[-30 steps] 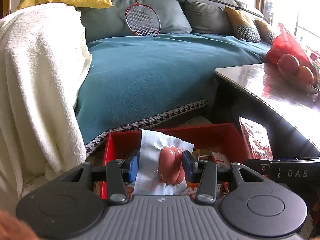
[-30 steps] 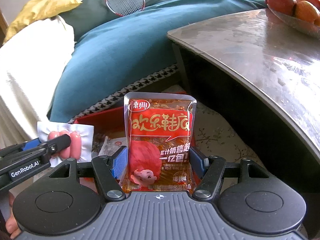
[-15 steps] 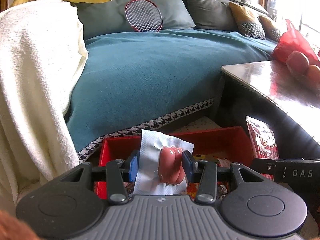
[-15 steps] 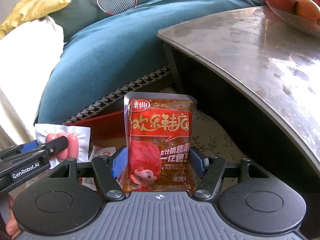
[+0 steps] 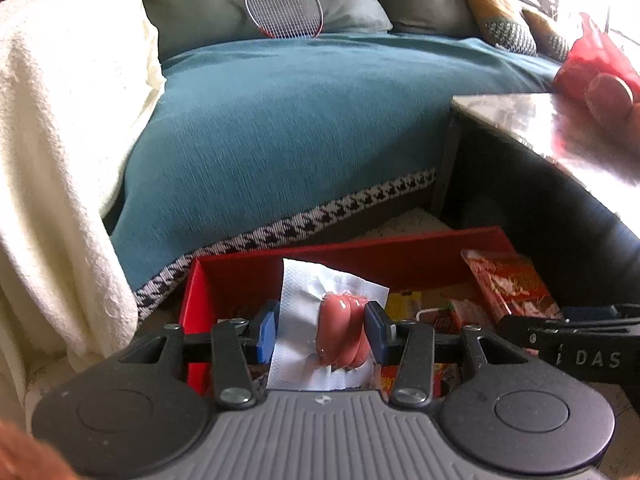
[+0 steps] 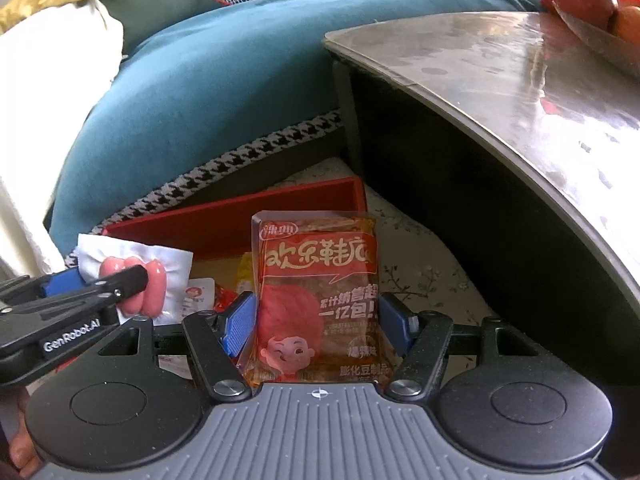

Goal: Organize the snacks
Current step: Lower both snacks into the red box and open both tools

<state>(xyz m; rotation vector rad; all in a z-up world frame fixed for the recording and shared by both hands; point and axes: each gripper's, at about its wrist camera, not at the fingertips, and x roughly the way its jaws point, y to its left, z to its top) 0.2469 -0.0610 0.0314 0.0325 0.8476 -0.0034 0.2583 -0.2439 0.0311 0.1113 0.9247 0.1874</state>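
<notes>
My left gripper is shut on a clear pack of pink sausages, held upright over the near part of a red box on the floor. The box holds several snack packets. The same sausage pack and left gripper show at the left in the right wrist view. My right gripper is shut on an orange-red spicy snack packet, upright above the right end of the red box. That packet appears at the right in the left wrist view, with the right gripper's finger below it.
A teal-covered sofa with a badminton racket lies beyond the box. A cream blanket hangs at the left. A dark table with a fruit bowl overhangs at the right. Patterned floor shows beside the box.
Both grippers have sunk and moved forward towards the red box, which now looks larger and closer. Each still holds its packet.
</notes>
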